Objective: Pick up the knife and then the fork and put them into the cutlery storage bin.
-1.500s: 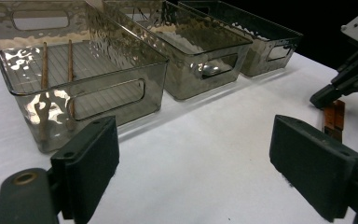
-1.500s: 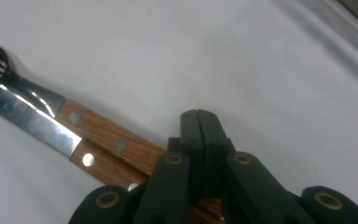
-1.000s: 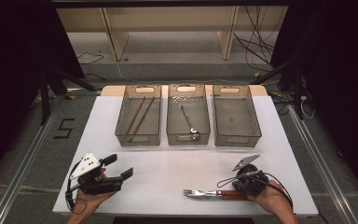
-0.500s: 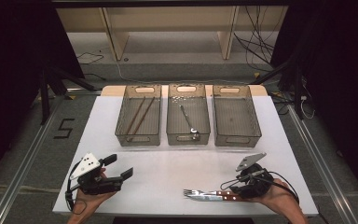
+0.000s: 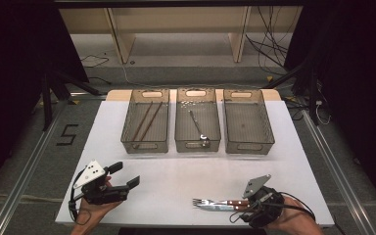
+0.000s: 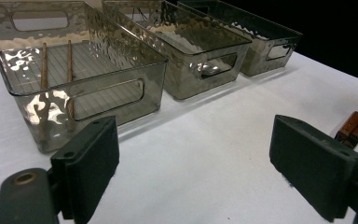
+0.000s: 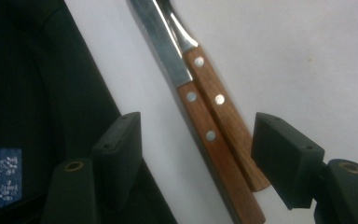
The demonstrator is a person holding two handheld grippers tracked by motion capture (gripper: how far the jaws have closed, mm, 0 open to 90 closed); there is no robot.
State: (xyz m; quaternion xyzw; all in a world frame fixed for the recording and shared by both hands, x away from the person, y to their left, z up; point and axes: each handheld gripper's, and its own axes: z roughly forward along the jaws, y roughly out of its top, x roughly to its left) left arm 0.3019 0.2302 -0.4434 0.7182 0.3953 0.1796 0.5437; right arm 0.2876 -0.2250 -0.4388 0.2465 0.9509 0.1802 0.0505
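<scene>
A knife [image 7: 189, 95] and a fork [image 7: 219, 105] with wooden handles lie side by side on the white table [image 5: 186, 171] near its front right, also seen as a pair of cutlery [image 5: 219, 202] in the high view. My right gripper [image 7: 200, 144] is open. Its jaws have just been opening, and both handles lie between them with neither pad touching. My left gripper [image 5: 126, 174] rests at the front left, open and empty [image 6: 196, 172]. The handle ends [image 6: 356, 128] show far right in the left gripper view.
Three clear bins stand in a row at the back. The left bin [image 5: 127, 142] holds two chopsticks [image 5: 144, 120], the middle bin [image 5: 197, 145] holds a spoon [image 5: 198, 128], and the right bin [image 5: 248, 147] has nothing in it. The table's front edge runs just beside the cutlery.
My right gripper's jaws have parted from around the knife and fork handles, and the hand has drawn back toward the front edge. The cutlery stays put. The left gripper has not moved.
</scene>
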